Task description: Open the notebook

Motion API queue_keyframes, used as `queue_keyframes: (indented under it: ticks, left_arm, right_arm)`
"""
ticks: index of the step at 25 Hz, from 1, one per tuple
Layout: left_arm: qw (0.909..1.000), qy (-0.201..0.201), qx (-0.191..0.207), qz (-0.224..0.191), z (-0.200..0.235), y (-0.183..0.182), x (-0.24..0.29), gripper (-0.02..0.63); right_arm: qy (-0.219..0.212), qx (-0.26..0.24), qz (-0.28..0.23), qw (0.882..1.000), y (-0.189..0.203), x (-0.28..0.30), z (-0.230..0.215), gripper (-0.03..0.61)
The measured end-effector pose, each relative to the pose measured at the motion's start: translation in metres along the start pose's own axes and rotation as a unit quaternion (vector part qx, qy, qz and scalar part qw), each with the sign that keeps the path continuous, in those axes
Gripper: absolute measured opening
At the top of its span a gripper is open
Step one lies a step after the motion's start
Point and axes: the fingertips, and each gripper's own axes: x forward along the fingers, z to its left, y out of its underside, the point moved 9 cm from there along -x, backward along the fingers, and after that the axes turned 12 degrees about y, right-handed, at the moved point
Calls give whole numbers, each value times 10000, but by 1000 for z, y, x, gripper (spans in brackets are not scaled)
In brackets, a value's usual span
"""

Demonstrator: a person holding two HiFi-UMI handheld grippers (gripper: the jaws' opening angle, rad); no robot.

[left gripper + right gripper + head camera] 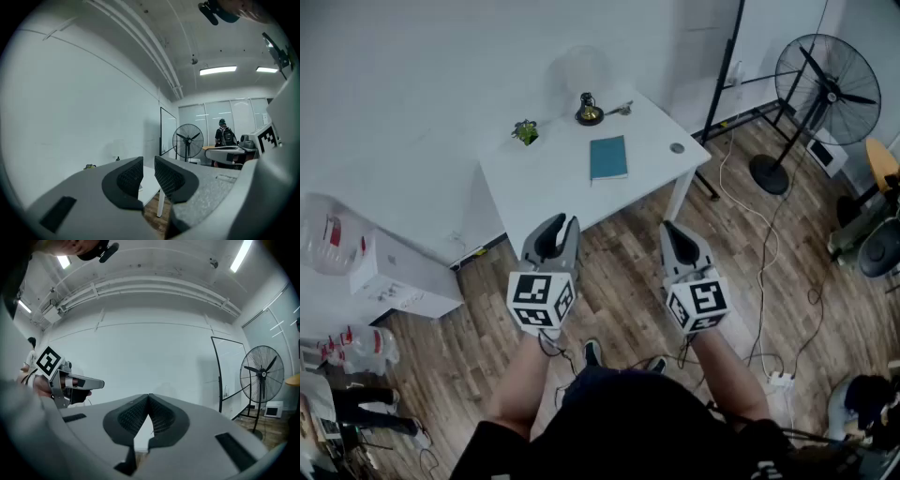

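So we've basically not started yet. The teal notebook (608,157) is lying flat and closed on the white table (534,187), well ahead of both tools and roughly between their two lines of aim. Our left gripper (566,223) has its jaws a little apart with nothing in the gap. The right gripper (671,229) has its jaws pressed together on nothing. Both are held level over the floor, well short of the table edge. Still left, by our guess: the approach, catching the cover, and flipping it open.
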Motion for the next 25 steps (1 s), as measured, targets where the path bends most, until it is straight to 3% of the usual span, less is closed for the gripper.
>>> queue_keyframes:
  ticks: [12,13,14,15,18,25]
  left_arm:
    - [9992,-365,-93,-155,-73,6,16,75]
    - [9988,-447,-44,-205,-79,6,16,98]
    - [9984,-526,19,-220,-84,6,17,156]
    - [9981,-582,74,-188,-88,7,19,220]
    - [9981,-608,66,42,-90,15,28,267]
    - [9974,-631,-120,330,-60,44,59,268]
  right_arm:
    - [38,171,-68,9998,9,-42,-80,6]
    - [26,97,-87,9999,11,-44,-87,33]
    - [-4,20,-108,9999,12,-44,-94,163]
    - [-37,-28,-120,9999,14,-44,-100,187]
    - [-100,27,-72,9999,18,-37,-112,190]
    - [60,236,161,9996,43,-1,-126,178]
